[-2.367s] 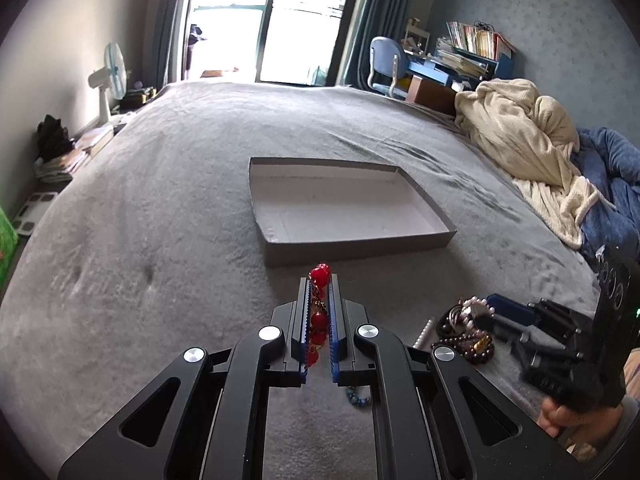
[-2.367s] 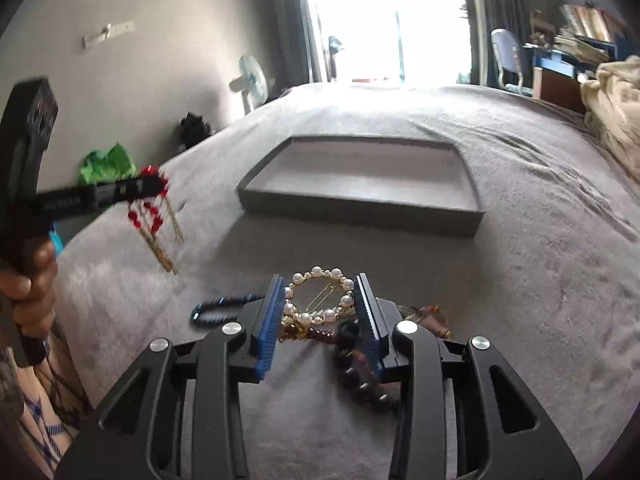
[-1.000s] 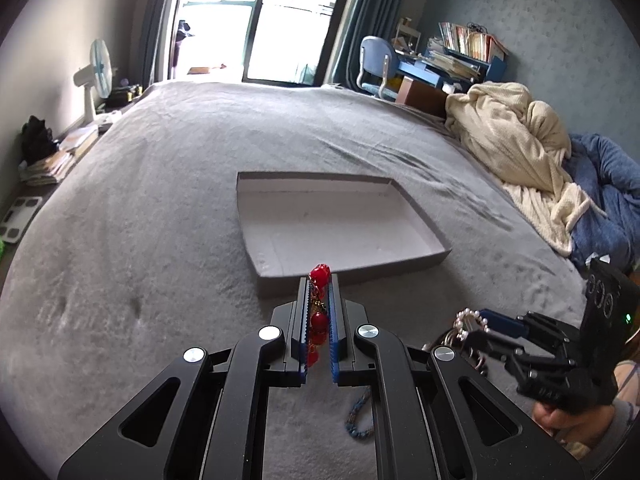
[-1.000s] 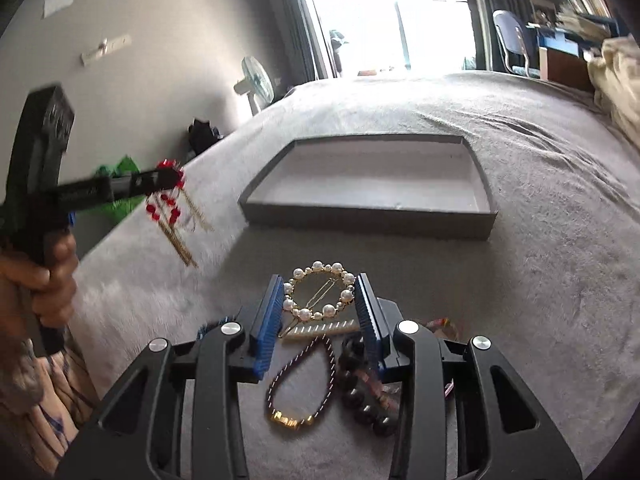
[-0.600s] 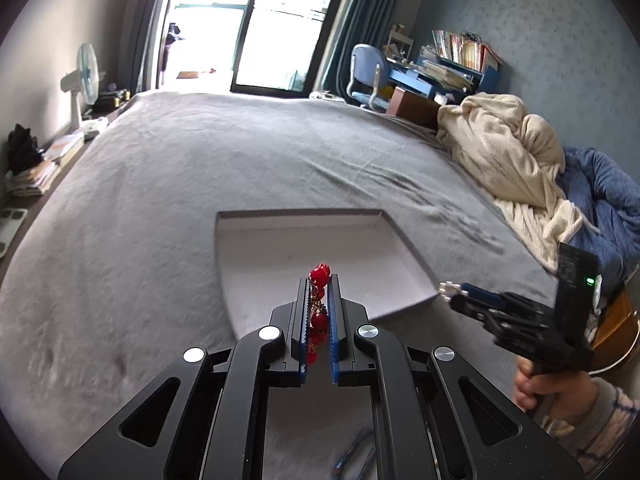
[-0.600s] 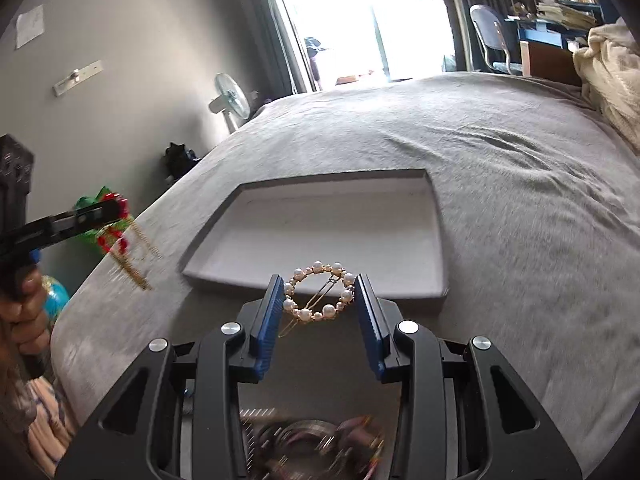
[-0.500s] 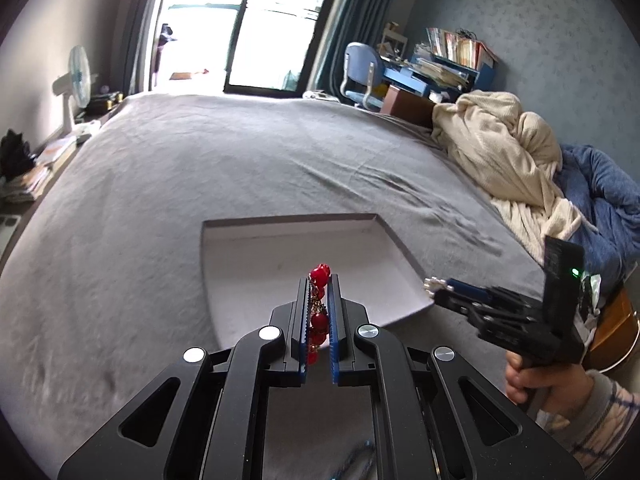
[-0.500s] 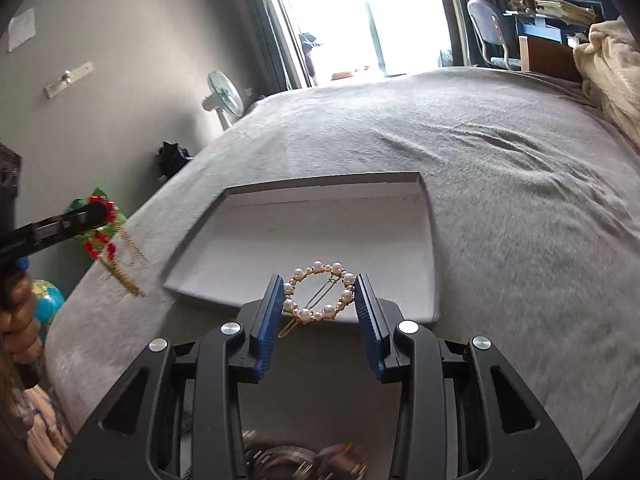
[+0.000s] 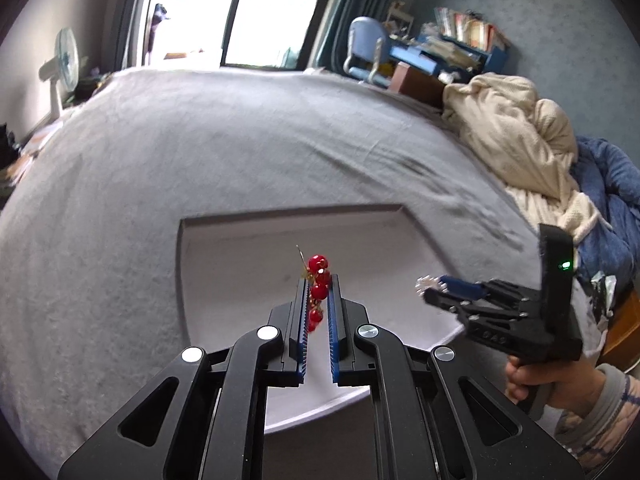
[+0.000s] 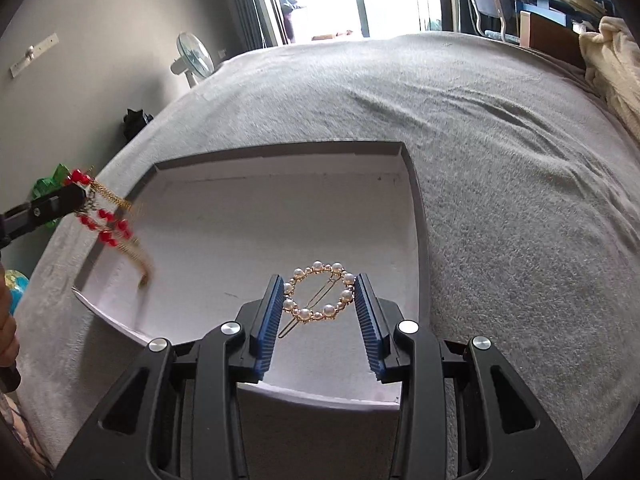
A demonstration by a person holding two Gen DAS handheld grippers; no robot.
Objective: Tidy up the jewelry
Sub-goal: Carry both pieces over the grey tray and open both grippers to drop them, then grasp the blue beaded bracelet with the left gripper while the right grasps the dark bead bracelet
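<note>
The left gripper (image 9: 319,280) clamps a red-bead earring (image 9: 318,276) hanging downward; the right gripper (image 10: 319,292) clamps a pearl hairpin (image 10: 318,292) flat, pin diagonal.

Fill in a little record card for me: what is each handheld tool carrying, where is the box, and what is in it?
left tool: shut on red bead piece with gold dangles
right tool: shut on pearl ring hair clip
box: shallow, open, on grey bedcover
box contents: none visible
tools' position: both over the box
</note>
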